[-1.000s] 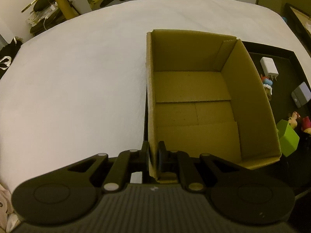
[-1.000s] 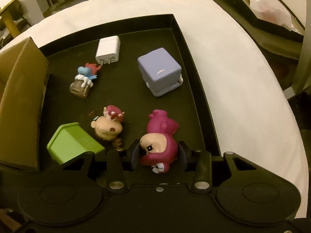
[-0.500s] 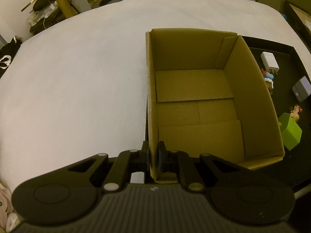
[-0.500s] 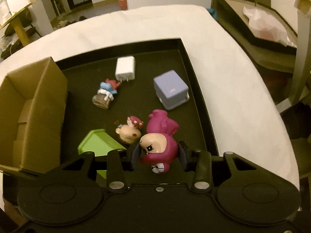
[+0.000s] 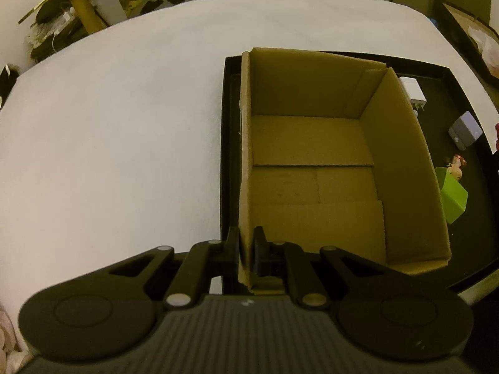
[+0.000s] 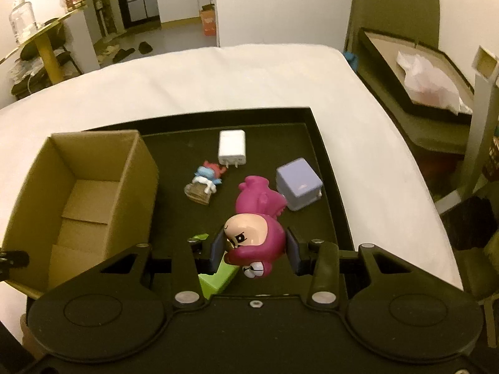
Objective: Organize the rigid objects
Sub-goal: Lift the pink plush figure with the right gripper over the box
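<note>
Step in hand: carry toy to box. Right gripper [image 6: 254, 251] pinches pink toy figure [image 6: 254, 218] by head, held above black tray [image 6: 324, 168], right of cardboard box [image 6: 84, 199]. Left gripper [image 5: 247, 249] clamps near-left wall of box [image 5: 312, 162], steadying it. Box looks empty. Charger [image 6: 231, 147], purple cube [image 6: 298, 187], blue figure [image 6: 205, 182], green block [image 6: 218, 275] lie on tray. Next, likely: swing toy left over box opening, lower, let go.

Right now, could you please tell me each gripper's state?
Left gripper: shut on the cardboard box wall.
Right gripper: shut on the pink figurine.
</note>
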The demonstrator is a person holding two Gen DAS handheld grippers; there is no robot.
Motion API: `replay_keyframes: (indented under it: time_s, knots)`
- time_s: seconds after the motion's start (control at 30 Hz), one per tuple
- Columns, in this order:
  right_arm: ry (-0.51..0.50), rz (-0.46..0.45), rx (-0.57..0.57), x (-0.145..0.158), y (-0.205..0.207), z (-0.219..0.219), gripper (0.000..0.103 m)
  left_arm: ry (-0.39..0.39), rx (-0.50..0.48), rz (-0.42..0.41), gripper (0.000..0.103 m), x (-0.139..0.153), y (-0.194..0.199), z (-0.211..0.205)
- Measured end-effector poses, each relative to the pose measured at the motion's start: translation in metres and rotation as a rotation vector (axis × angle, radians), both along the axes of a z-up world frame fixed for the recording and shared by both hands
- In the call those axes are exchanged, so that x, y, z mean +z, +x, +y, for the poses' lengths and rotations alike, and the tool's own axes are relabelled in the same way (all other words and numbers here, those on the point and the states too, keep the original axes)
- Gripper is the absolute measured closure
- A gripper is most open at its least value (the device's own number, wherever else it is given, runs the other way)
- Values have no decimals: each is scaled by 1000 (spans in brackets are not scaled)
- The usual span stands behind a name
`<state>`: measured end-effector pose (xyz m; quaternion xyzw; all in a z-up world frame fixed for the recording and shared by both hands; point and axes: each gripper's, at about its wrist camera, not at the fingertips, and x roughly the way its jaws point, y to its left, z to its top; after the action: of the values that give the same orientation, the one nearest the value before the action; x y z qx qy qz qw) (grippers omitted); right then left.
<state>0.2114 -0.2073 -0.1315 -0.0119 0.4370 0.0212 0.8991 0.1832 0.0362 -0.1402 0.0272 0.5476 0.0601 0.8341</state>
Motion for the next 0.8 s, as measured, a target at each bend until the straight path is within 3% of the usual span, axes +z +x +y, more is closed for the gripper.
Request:
replay_keyframes:
  time_s: [0.8]
  knots:
    - [-112,-105,217,32,-1,90,63,-61,41,14,89,0,0,15]
